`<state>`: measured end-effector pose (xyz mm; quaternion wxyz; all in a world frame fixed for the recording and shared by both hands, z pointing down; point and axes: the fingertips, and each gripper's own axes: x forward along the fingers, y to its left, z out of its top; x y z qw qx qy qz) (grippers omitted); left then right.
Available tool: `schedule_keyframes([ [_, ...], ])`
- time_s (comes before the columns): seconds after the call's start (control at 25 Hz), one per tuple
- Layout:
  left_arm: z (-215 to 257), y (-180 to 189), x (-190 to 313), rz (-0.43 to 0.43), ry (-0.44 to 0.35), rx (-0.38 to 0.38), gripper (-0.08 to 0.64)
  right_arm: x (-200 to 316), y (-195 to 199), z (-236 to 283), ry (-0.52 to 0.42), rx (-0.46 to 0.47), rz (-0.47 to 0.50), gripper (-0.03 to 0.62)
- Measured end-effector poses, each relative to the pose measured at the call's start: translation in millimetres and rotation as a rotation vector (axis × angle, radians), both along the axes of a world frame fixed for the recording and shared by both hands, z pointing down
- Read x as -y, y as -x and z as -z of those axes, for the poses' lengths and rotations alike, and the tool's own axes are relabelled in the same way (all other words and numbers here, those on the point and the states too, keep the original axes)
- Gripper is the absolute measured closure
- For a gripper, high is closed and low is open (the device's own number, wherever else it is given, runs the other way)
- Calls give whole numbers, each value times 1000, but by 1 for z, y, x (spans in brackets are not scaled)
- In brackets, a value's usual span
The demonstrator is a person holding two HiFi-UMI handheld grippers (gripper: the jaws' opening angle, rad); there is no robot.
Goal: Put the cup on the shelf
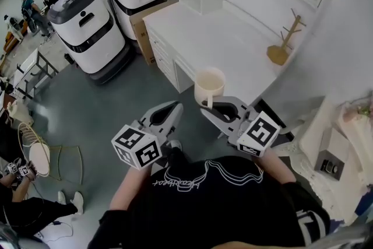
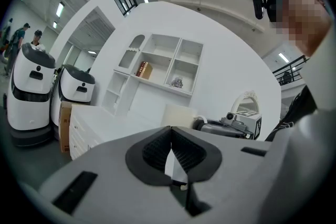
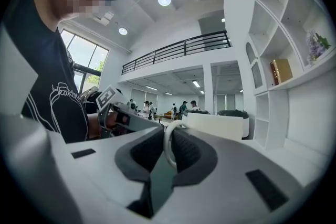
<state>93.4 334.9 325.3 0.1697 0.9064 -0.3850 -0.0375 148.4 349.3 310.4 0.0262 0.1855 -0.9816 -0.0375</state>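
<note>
Right gripper view alone shows right gripper [image 3: 168,139] clenched on cup [image 3: 215,126] handle, left gripper [image 2: 171,136] jaws together, empty

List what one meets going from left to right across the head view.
Chair, left gripper, cup, wooden stand. The right gripper overlaps the cup, so it is left out.

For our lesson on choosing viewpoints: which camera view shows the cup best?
The head view: the cup shows rim and body. The right gripper view shows mainly its handle, close up; the left gripper view shows its side, partly hidden.
</note>
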Motion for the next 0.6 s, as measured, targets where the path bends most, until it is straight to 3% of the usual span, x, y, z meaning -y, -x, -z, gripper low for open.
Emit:
schedule_keyframes([
  [0.36, -22, 47, 89, -20, 66, -20, 557, 98, 41, -19, 67, -7, -57, 543],
  [0.6, -15, 110, 165, -7, 74, -18, 557, 172, 101, -18, 84, -14, -53, 543],
])
